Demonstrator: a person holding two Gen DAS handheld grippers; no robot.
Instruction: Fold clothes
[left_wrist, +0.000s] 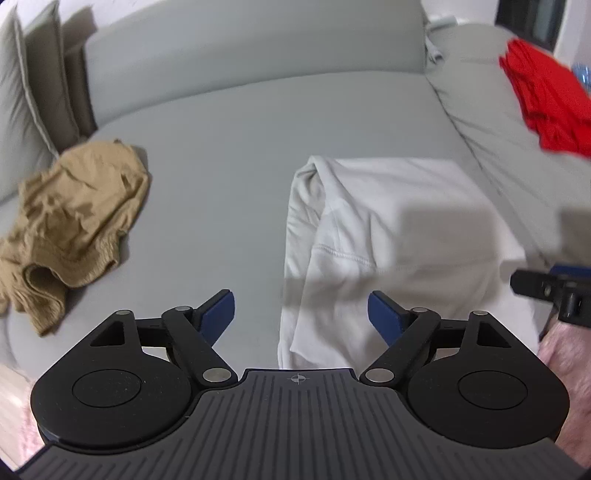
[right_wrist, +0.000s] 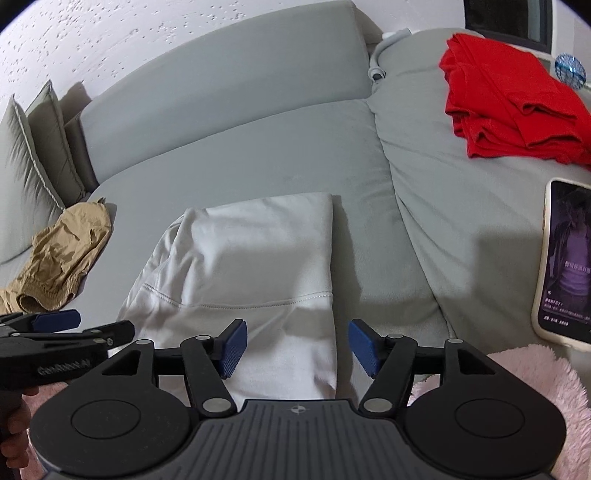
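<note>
**Three garments on a grey sofa, both grippers held open above the white one**

Count, left to right: two grey-green piped cushions (right_wrist: 29, 158) stood against the sofa's left arm; one crumpled tan garment with a ribbed waistband (left_wrist: 70, 225) on the left of the seat; one white folded garment with a stitched hem line (right_wrist: 255, 273) at mid-seat; one red folded garment (right_wrist: 509, 110) on the right-hand cushion; one phone with a lit screen in a pale case (right_wrist: 565, 262) lying at far right; one blue wire-mesh ball (right_wrist: 570, 70) behind the red piece. All rest on the light grey fabric sofa (left_wrist: 229, 122). A pink fluffy fabric (right_wrist: 546, 380) shows at lower right.

Pose: the left gripper (left_wrist: 301, 314) points forward over the left edge of the white garment, level with the seat front. The right gripper (right_wrist: 297, 343) points over the garment's near right portion. In the right wrist view the left gripper comes in side-on at the lower left; a bare hand (left_wrist: 565, 373) shows at the right edge of the left wrist view.

Fingers: left gripper's blue pads (left_wrist: 218, 314) stand wide apart, nothing between them, clear of the cloth. Right gripper's blue pads (right_wrist: 232, 347) likewise spread wide, empty; whether they brush the white fabric beneath cannot be told.

The tan piece lies well apart from the white one; the red piece well apart on the other side.
</note>
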